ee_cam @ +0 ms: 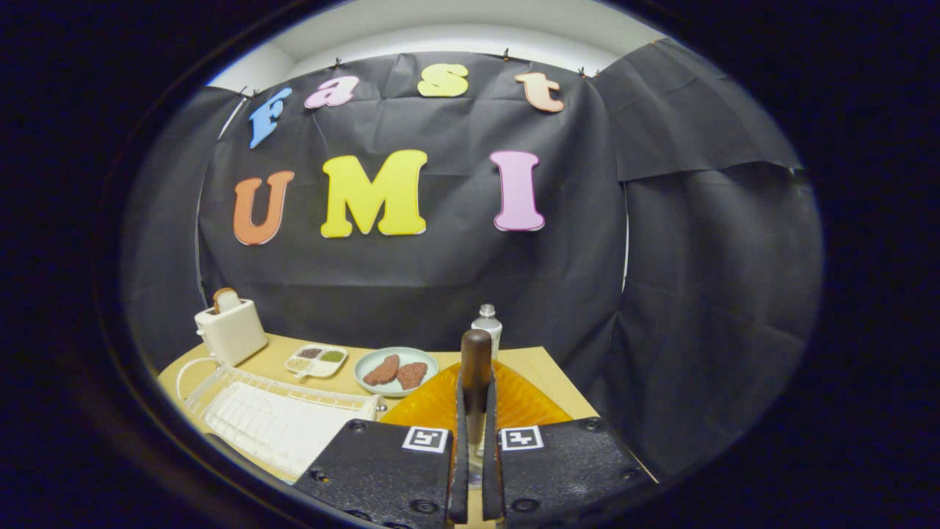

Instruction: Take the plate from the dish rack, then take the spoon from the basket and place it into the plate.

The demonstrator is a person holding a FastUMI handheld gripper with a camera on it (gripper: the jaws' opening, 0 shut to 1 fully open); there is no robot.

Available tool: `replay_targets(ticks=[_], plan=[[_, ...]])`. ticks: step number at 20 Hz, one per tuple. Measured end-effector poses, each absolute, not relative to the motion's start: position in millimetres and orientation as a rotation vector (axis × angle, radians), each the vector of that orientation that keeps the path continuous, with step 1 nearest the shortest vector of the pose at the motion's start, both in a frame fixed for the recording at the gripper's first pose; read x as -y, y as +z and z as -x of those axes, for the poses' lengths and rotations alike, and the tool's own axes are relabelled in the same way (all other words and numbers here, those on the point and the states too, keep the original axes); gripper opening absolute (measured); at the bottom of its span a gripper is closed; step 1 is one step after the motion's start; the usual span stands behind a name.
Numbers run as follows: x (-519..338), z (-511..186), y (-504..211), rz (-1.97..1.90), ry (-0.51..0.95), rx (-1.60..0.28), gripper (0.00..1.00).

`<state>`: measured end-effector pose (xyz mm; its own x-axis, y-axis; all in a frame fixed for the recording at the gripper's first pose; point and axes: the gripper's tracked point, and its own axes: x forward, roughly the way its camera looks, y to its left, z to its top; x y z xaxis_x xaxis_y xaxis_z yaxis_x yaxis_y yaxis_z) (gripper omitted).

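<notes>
1. Lower centre of the frame: the hand-held gripper [476, 441] is closed on the spoon [476, 367], whose dark handle stands upright between both fingers.
2. Directly beyond the fingers lies the amber plate [433, 404] on the surface [543, 364].
3. Lower left: the white dish rack [272, 419]; behind it a toaster [230, 330], a divided tray [316, 361], a dish of patties [396, 371] and a bottle [487, 323].
4. Risk, as a judgement: releasing high could make the spoon bounce off the plate; a slack grip could let it slip early.

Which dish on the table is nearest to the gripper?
The orange plate, directly under the gripper shut on the spoon; the green plate and divided tray lie beyond.
</notes>
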<state>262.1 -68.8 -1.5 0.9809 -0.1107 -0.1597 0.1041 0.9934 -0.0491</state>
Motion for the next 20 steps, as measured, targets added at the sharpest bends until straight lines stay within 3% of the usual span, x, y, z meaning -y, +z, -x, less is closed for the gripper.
replay_targets(ticks=[9,20], plan=[[-2,-144,10,0.102,-0.042,-0.036,0.12],[-112,-71,-98,0.151,0.101,-0.058,0.13]])
